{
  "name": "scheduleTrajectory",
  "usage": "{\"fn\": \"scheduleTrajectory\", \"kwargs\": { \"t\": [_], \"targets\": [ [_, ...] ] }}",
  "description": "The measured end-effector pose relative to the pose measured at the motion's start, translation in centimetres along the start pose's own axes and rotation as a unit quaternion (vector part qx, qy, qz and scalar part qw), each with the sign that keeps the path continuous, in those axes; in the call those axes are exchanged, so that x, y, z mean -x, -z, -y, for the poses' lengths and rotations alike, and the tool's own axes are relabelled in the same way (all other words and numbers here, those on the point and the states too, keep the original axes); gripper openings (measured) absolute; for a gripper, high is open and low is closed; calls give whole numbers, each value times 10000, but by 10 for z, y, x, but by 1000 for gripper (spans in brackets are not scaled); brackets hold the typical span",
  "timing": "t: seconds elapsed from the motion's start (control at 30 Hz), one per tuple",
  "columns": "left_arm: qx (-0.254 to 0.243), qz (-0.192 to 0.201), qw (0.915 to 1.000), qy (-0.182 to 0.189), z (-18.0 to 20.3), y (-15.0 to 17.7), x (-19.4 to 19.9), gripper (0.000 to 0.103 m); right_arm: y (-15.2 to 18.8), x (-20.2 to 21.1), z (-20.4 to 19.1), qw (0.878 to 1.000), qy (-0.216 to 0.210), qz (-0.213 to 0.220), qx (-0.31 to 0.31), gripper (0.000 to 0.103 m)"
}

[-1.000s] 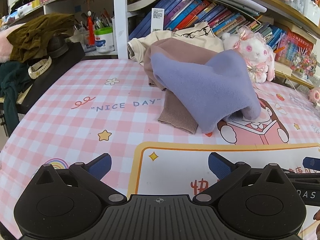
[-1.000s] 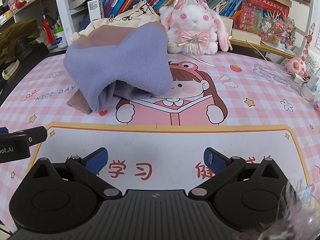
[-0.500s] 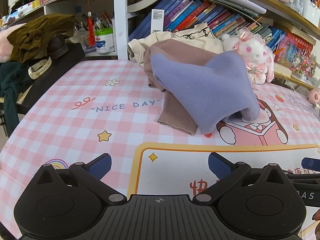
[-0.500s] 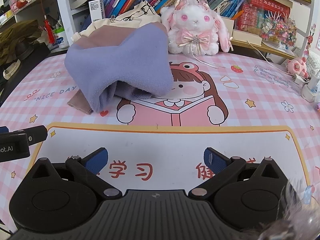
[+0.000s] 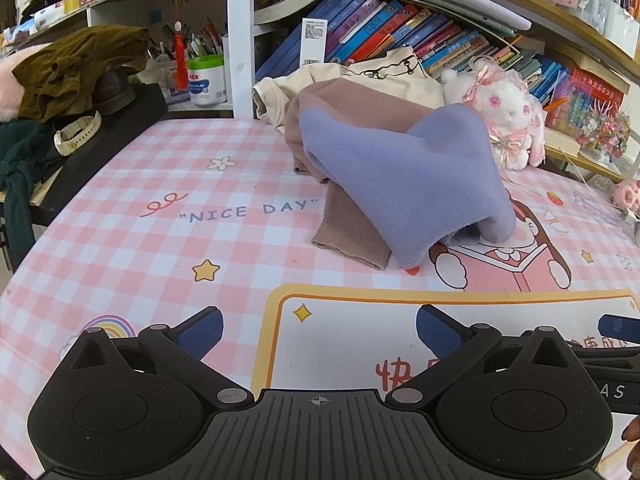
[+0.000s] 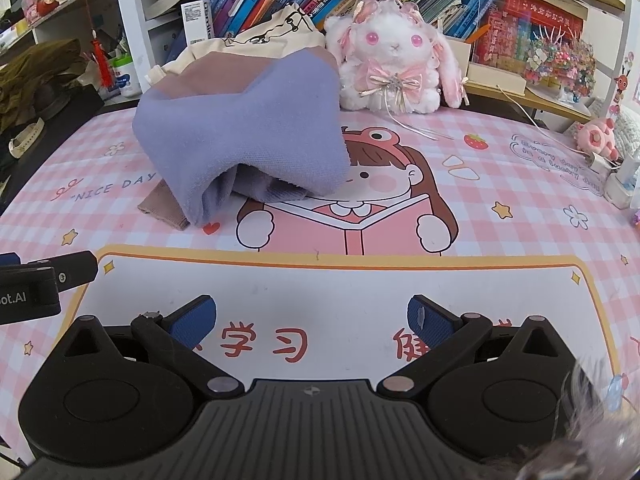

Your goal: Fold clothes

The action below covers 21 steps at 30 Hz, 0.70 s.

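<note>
Lavender fleece over mauve-brown knit: the two-tone garment (image 5: 404, 184) sits heaped at the centre of the left wrist view, upper left of centre in the right wrist view (image 6: 244, 136), on the pink checked table mat (image 5: 132, 240). One ribbed brown cuff pokes out flat at its lower left. A cream garment (image 5: 360, 78) lies bunched behind it, beside a plush rabbit (image 6: 394, 64).

Both tools sit low at the bottom of their frames, well short of the heap. The left gripper (image 5: 318, 330) has its blue pads wide apart, empty; the right gripper (image 6: 312, 320) likewise.

The mat reads "NICE DAY", with large red characters "学习" near the right gripper.
</note>
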<state>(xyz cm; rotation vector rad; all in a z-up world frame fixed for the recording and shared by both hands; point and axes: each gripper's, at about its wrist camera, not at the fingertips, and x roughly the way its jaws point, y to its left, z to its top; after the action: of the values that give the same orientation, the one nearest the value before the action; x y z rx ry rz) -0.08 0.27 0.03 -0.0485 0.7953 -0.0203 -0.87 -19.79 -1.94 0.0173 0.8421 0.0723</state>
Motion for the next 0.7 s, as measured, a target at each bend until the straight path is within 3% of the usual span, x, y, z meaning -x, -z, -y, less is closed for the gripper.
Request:
{"fn": "scheduleTrajectory", "kwargs": {
  "t": [0.53,0.7],
  "targets": [
    [181,2,9998,-126,-5,2,0,103,1,2,-3,9998,-85,122,164,103],
    [251,-14,9997,39,-5,1,-1,103,-2,2,-3,9995,-146,171,218,103]
  ]
}}
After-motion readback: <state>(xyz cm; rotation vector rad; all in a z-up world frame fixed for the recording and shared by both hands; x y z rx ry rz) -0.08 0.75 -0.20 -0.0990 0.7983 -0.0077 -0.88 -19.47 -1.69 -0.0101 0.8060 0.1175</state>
